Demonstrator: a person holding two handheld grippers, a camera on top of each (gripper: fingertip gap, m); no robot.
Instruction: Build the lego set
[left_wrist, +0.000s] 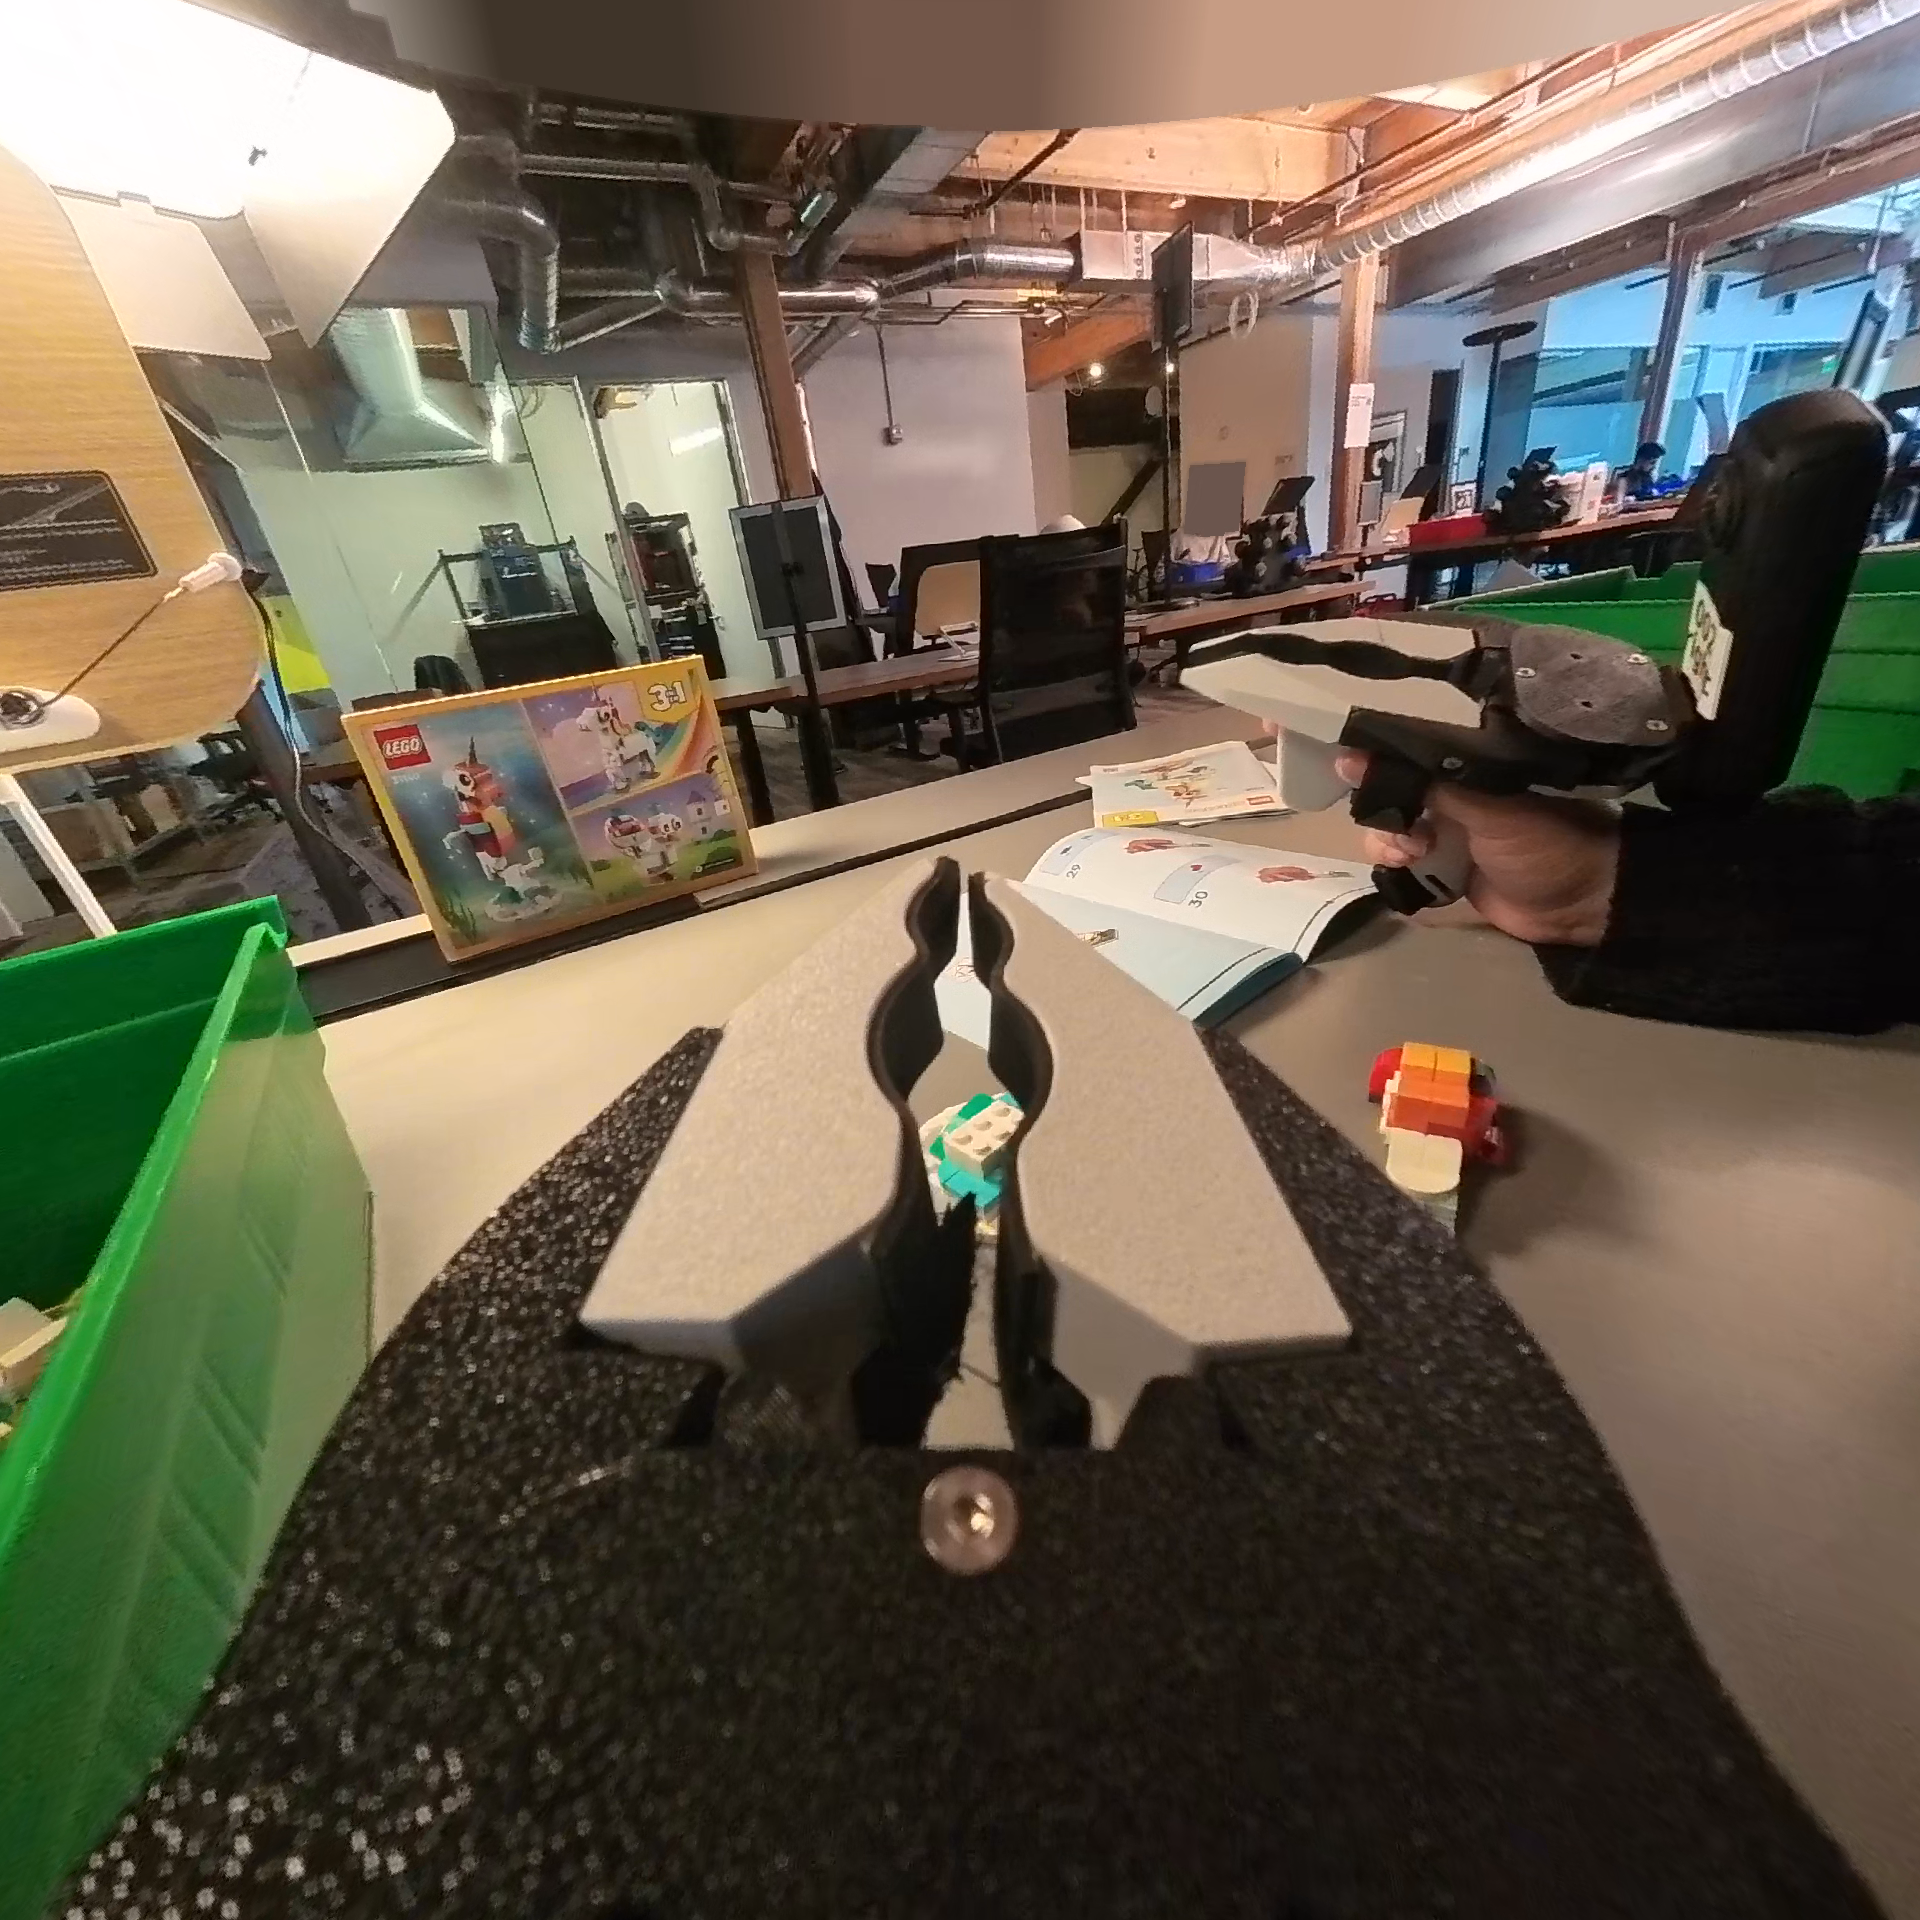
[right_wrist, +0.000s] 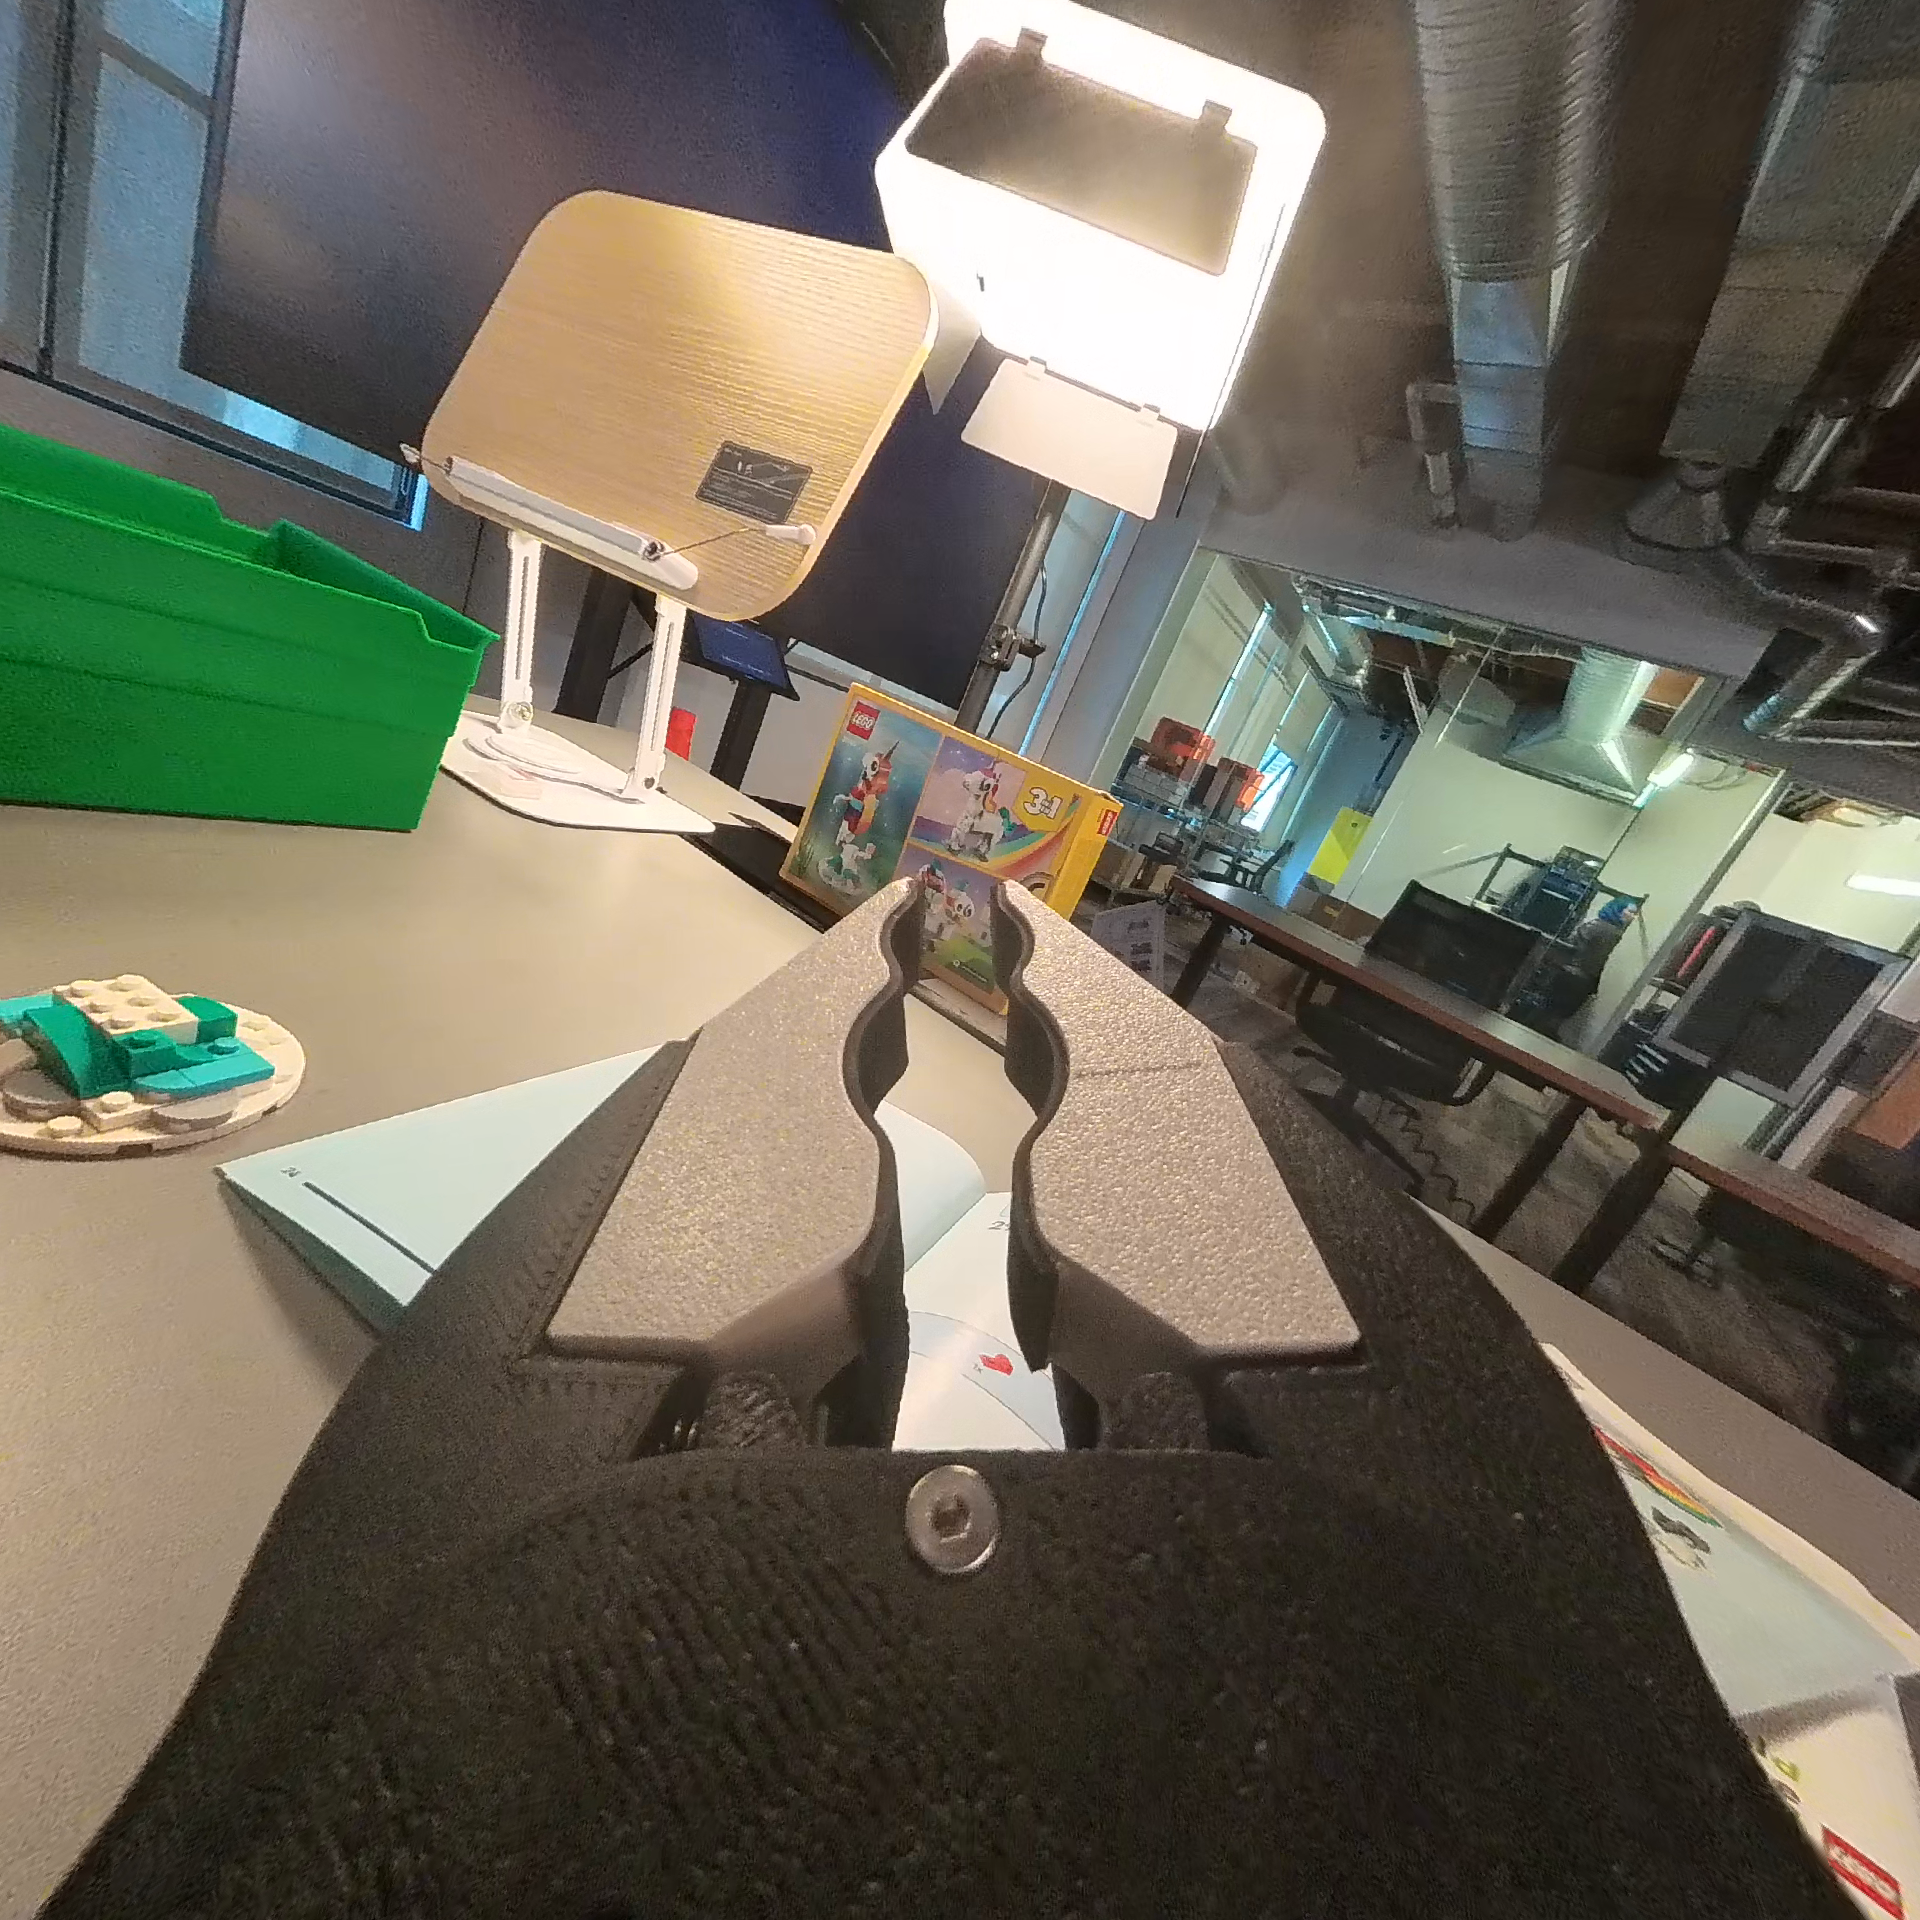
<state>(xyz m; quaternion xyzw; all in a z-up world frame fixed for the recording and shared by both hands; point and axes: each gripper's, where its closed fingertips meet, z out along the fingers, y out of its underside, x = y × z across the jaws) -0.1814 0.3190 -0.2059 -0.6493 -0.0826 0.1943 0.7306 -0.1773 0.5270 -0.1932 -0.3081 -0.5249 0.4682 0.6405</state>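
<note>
My left gripper (left_wrist: 961, 883) is shut and empty, hovering low over the grey table (left_wrist: 1558, 1455). Through the gap between its fingers shows a teal and white lego build (left_wrist: 971, 1143) lying on the table. The right wrist view shows this build (right_wrist: 135, 1060) on a round white plate. A red, orange and yellow lego build (left_wrist: 1439, 1112) lies to the right of my left gripper. My right gripper (right_wrist: 958, 904) is slightly open and empty. A hand holds it (left_wrist: 1205, 665) above the open instruction booklet (left_wrist: 1174, 914).
The lego box (left_wrist: 551, 810) stands at the table's far edge. A green bin (left_wrist: 135, 1247) sits at the left, another (left_wrist: 1849, 644) at the far right. A second booklet (left_wrist: 1184, 779) lies behind the open one. A wooden book stand (right_wrist: 675, 395) and a lamp (right_wrist: 1101, 208) stand behind. There is about 20 centimeters between the tips of the two grippers.
</note>
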